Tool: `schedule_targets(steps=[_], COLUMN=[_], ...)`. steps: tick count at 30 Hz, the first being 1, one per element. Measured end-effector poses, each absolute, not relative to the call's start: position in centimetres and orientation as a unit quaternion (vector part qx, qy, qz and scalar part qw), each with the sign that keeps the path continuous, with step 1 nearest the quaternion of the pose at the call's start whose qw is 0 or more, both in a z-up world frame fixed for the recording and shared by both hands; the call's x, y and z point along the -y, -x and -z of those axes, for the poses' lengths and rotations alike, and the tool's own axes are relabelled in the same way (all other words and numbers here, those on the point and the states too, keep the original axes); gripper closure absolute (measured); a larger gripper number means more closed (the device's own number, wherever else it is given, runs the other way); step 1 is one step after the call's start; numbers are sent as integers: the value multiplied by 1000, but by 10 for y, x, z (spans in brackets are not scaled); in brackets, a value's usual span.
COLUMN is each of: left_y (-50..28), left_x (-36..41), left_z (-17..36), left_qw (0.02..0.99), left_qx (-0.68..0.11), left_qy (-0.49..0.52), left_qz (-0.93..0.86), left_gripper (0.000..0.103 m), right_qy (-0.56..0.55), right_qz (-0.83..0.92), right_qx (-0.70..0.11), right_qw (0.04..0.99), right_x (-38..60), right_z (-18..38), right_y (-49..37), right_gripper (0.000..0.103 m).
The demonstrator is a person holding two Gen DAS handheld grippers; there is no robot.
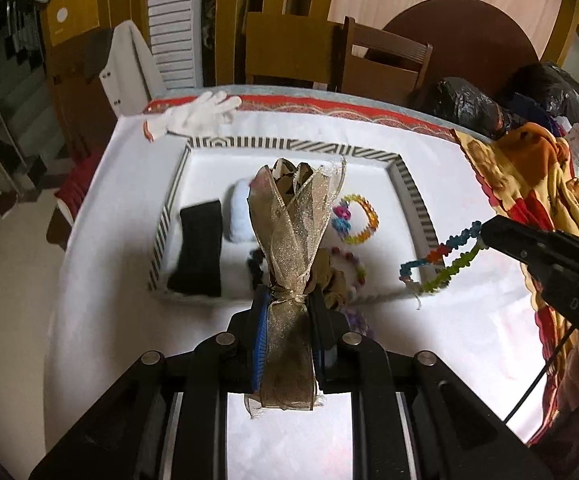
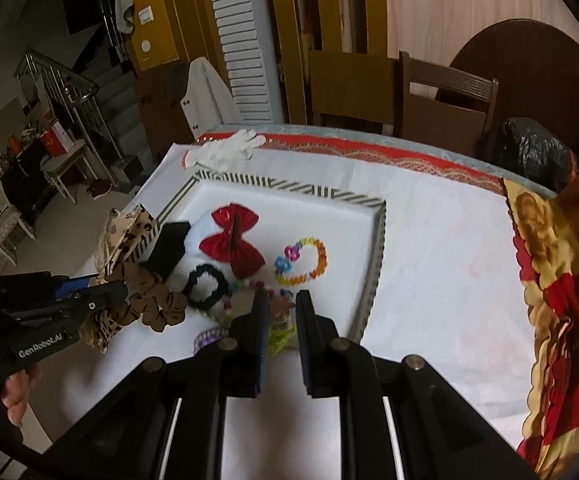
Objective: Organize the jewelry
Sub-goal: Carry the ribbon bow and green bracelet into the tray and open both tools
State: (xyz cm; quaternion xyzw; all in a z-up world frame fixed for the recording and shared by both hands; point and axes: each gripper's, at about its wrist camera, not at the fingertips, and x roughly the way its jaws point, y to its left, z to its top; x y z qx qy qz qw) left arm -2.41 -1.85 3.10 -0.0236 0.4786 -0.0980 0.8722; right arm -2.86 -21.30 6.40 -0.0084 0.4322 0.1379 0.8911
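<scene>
In the left wrist view, the left claw [image 1: 287,312] is pinching a gold ribbon bow [image 1: 293,232] at its knot, above the near edge of the striped tray [image 1: 409,184]. The right claw [image 1: 485,236] is coming in from the right side, pressed together on a string of coloured beads [image 1: 441,260] that is hanging over the tray's right near corner. Inside the tray a black band [image 1: 201,248], a white fluffy piece [image 1: 237,216] and a bright beaded bracelet [image 1: 359,220] are already lying.

In the right wrist view, the tray is also holding a red bow [image 2: 233,244] and a black scrunchie [image 2: 205,284]. A brown leopard scrunchie [image 2: 149,304] is resting on the cloth just beside the tray's left near corner. I judge the task is well advanced: several pieces are sorted, while the two held pieces and the loose ones are remaining.

The tabletop [image 2: 429,240] is wearing a white cloth with a red border at the far edge, where a white glove [image 2: 229,148] is lying. Wooden chairs [image 2: 445,96] are standing behind.
</scene>
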Motion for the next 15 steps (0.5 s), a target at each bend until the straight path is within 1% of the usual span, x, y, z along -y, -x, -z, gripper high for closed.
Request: schedule_targets(steps=[5, 15], left_y=[15, -1], left_x=[21, 19], left_z=[-34, -26], left_qw=[877, 876], left_qx=[-470, -475], left_qy=[11, 4], left_qz=[93, 86], left_gripper=[93, 93], right_qy=[9, 15], right_qz=[-139, -142], right_qx=[-429, -442], right_qw=[892, 886], right_x=[208, 196], right_z=[-68, -56], right_y=[18, 1], right_gripper=[89, 89])
